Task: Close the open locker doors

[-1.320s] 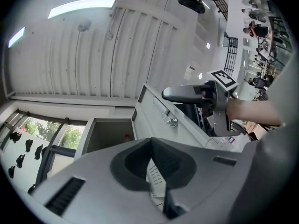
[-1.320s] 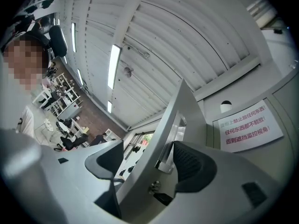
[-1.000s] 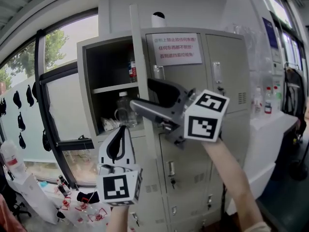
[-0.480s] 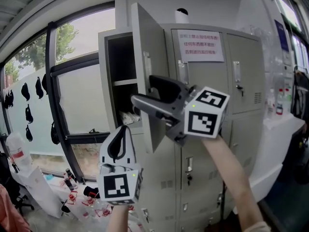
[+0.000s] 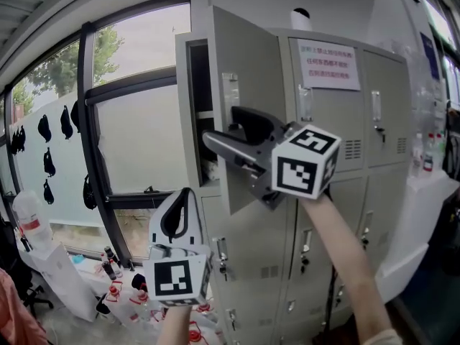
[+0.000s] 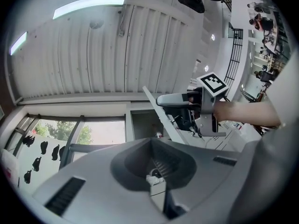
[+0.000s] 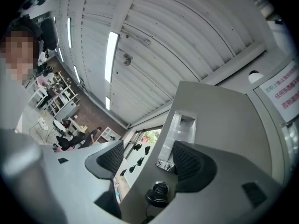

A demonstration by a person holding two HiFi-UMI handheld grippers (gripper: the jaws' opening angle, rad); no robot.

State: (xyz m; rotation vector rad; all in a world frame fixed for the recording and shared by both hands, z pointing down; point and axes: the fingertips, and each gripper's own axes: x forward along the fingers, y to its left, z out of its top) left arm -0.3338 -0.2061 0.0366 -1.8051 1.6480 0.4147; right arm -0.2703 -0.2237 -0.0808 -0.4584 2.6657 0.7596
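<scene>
**A:** Where do we stand with the door (image 5: 255,63)?

**B:** It hangs part-open at the top left corner of the locker bank (image 5: 388,121). Our right gripper (image 5: 218,125) has its jaws spread. One sits on each side of the door's free edge, and neither is clamped on it. Our left gripper (image 5: 185,192) sits lower, jaws pressed together on nothing.

**A:** So what could go wrong for us?

**B:** With the jaws that loose, we judge the panel could slip out from between them if we push at an angle. It would then swing wide again. If we push hard, it may slam and bounce off the frame unlatched. The inner jaw could also get pinched between the door's edge and the frame of the compartment (image 5: 200,85), unless we draw it clear first.
</scene>
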